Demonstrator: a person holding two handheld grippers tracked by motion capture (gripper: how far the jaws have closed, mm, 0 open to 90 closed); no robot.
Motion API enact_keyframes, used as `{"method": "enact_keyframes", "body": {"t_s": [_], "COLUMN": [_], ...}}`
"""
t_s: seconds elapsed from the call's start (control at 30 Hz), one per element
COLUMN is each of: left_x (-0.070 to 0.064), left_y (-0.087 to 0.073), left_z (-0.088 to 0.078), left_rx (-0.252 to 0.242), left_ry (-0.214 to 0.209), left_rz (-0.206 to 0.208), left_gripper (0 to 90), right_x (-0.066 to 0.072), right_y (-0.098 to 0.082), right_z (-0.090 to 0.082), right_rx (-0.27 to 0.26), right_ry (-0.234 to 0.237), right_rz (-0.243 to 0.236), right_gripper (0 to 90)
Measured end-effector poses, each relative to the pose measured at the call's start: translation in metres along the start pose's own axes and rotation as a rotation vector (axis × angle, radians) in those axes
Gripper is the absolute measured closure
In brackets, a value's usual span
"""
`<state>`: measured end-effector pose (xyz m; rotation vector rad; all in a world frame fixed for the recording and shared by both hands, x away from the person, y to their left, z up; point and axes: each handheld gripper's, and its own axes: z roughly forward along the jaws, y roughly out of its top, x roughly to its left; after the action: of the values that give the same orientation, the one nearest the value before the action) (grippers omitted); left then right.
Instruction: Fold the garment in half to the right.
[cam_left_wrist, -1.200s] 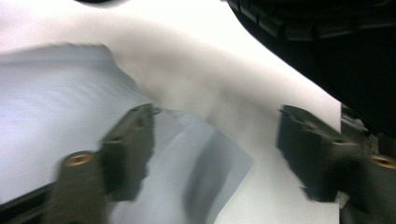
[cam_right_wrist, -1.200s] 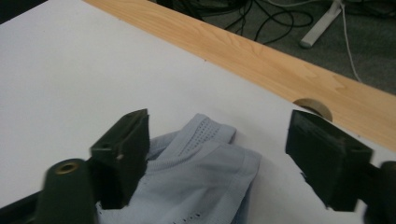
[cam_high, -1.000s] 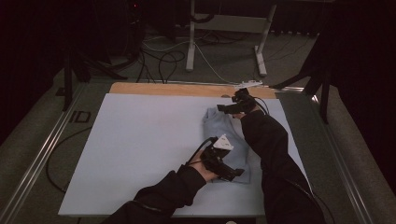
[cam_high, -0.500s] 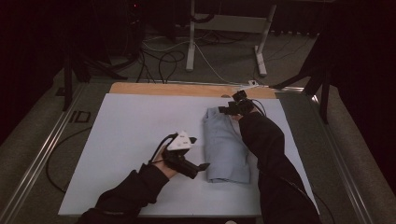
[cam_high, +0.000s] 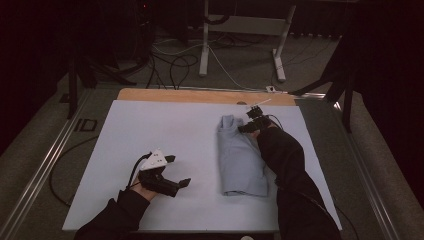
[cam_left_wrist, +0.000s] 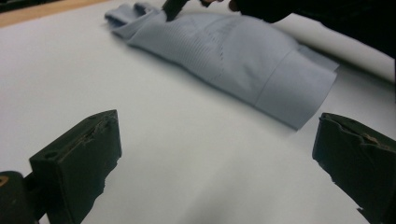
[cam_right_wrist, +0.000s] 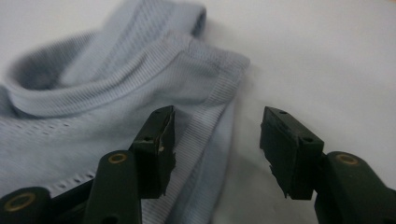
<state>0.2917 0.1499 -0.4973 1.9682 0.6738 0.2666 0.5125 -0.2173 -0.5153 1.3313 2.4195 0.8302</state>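
My right gripper (cam_right_wrist: 217, 151), jaws closing, straddles the folded shirt's (cam_high: 240, 160) collar edge near the table's (cam_high: 150, 125) far edge; left gripper (cam_high: 167, 177) open, well apart.

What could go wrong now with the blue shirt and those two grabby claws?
1. The right gripper has been closing its jaws over the collar edge of the folded shirt. One jaw sits on the cloth and the other over bare table, so it might pinch only a thin hem and slip off.
2. The left gripper is open and well away from the shirt, so a pull at the collar could undo the fold.
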Motion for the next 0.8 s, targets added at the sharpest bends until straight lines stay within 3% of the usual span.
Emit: {"method": "enact_keyframes", "body": {"t_s": [0.17, 0.2, 0.23, 0.3, 0.33, 0.47, 0.63, 0.8], "left_x": [0.004, 0.005, 0.006, 0.007, 0.011, 0.014, 0.020, 0.024], "left_y": [-0.008, -0.010, -0.011, -0.013, -0.017, -0.021, -0.028, -0.030], "left_z": [-0.006, -0.007, -0.009, -0.010, -0.016, -0.020, -0.026, -0.027], "left_rx": [-0.003, -0.004, -0.005, -0.006, -0.011, -0.020, -0.029, -0.044], "left_ry": [0.015, 0.016, 0.019, 0.022, 0.039, 0.050, 0.072, 0.100], "left_rz": [-0.012, -0.017, -0.018, -0.023, -0.033, -0.050, -0.071, -0.073], "left_gripper": [2.0, 2.0, 2.0, 2.0, 2.0, 2.0, 2.0, 2.0], "right_x": [0.004, 0.006, 0.011, 0.011, 0.016, 0.019, 0.026, 0.034], "right_y": [-0.002, -0.002, -0.002, -0.002, -0.002, -0.002, 0.003, 0.018], "right_z": [0.000, 0.000, -0.001, -0.001, -0.001, -0.001, -0.013, -0.033], "right_rx": [0.018, 0.019, 0.023, 0.023, 0.027, 0.026, -0.038, -0.141], "right_ry": [-0.018, -0.016, -0.010, -0.010, 0.005, 0.002, -0.026, 0.012], "right_rz": [-0.027, -0.045, -0.079, -0.079, -0.092, -0.100, -0.138, -0.142], "right_gripper": [48.7, 53.5, 64.7, 64.7, 76.1, 83.7, 84.9, 84.8]}}
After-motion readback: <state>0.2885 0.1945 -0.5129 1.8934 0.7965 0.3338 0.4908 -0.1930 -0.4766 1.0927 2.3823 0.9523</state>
